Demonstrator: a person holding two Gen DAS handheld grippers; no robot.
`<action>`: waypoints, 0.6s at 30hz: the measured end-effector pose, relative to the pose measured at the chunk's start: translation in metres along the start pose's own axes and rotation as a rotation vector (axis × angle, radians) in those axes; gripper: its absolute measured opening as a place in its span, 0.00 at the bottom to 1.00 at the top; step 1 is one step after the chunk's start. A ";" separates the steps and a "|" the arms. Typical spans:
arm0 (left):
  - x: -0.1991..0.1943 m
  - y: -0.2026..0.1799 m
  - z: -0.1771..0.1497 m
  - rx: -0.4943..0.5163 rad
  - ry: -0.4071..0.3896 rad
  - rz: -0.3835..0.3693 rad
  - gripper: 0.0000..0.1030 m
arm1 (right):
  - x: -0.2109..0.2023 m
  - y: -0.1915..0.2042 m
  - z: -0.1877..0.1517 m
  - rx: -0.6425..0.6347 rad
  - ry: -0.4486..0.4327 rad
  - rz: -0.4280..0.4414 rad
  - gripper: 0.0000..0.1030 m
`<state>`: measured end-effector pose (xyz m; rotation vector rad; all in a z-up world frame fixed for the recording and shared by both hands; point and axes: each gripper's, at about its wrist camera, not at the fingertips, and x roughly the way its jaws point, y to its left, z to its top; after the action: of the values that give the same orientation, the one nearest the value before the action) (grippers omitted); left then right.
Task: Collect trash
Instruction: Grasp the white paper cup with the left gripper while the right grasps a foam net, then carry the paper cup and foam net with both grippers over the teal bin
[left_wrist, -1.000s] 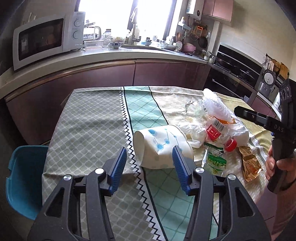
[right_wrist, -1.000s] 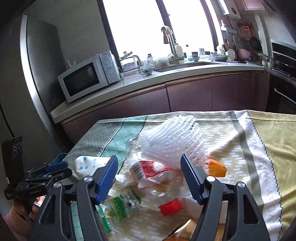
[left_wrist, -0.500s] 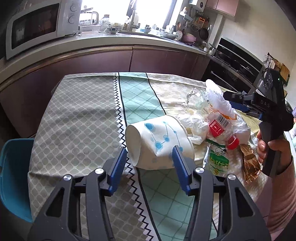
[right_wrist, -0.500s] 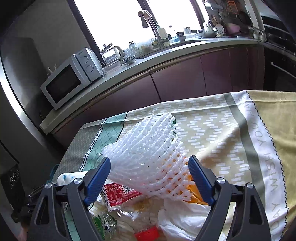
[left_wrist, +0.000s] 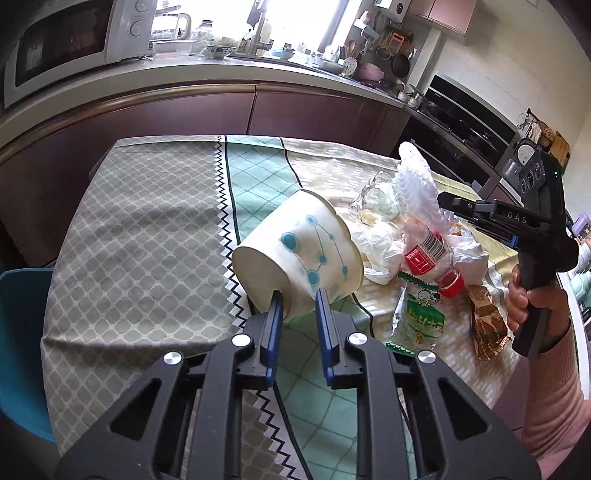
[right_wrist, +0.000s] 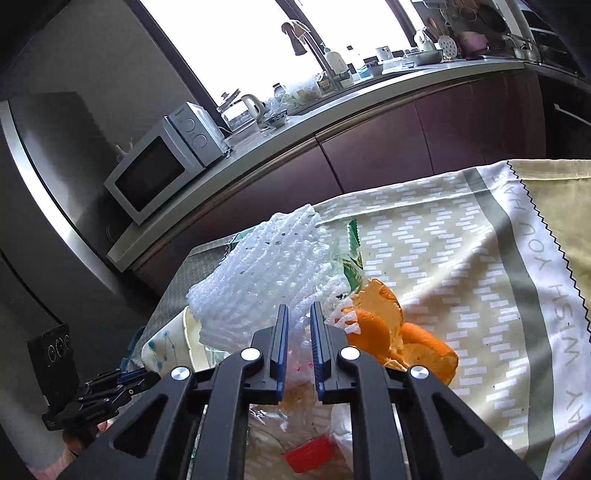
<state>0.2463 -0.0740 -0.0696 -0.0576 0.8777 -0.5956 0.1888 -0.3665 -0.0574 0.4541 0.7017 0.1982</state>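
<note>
**Q:** Trash position and left tongs state, left wrist view?

**A:** Trash lies in 1 heap on the tablecloth (left_wrist: 147, 236), ahead and to the right of the left tongs (left_wrist: 298, 301). The paper bowl (left_wrist: 299, 254) lies on its side, base toward the camera, directly at the tips. Jaws are closing; both blue pads pinch the bowl's lower wall. Just right of the bowl: a white plastic bag (left_wrist: 376, 247), a clear bottle with red label and red cap (left_wrist: 430, 258), a green snack wrapper (left_wrist: 419, 317), and a brown wrapper (left_wrist: 487, 325). The white foam net (left_wrist: 417, 188) stands up at the far side of the heap. The right tongs (left_wrist: 447, 203), held by a hand (left_wrist: 528, 302), reach into the net from the right.

**Q:** Right wrist view?

**A:** The right tongs (right_wrist: 298, 314) are closing, nearly pressed together, with the foam net (right_wrist: 266, 273) pinched between the 2 pads. Orange peel (right_wrist: 391, 332) lies just right of the tips. The bottle's red cap (right_wrist: 306, 454) sits below them, near the camera. The paper bowl (right_wrist: 166, 347) is to the left, behind the net, with the left tongs (right_wrist: 136, 376) touching it. A green wrapper (right_wrist: 352, 258) lies beyond the net.
</note>
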 end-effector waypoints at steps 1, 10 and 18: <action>-0.001 0.000 0.000 0.003 -0.003 0.002 0.16 | -0.002 0.002 0.000 -0.004 -0.005 0.005 0.11; -0.002 0.000 0.004 -0.008 0.000 -0.007 0.11 | -0.015 0.000 -0.008 -0.010 -0.022 0.036 0.11; -0.014 -0.005 0.003 0.013 -0.039 0.013 0.03 | -0.029 0.001 -0.010 -0.008 -0.058 0.079 0.08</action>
<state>0.2388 -0.0715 -0.0564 -0.0514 0.8359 -0.5859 0.1604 -0.3714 -0.0468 0.4788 0.6263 0.2613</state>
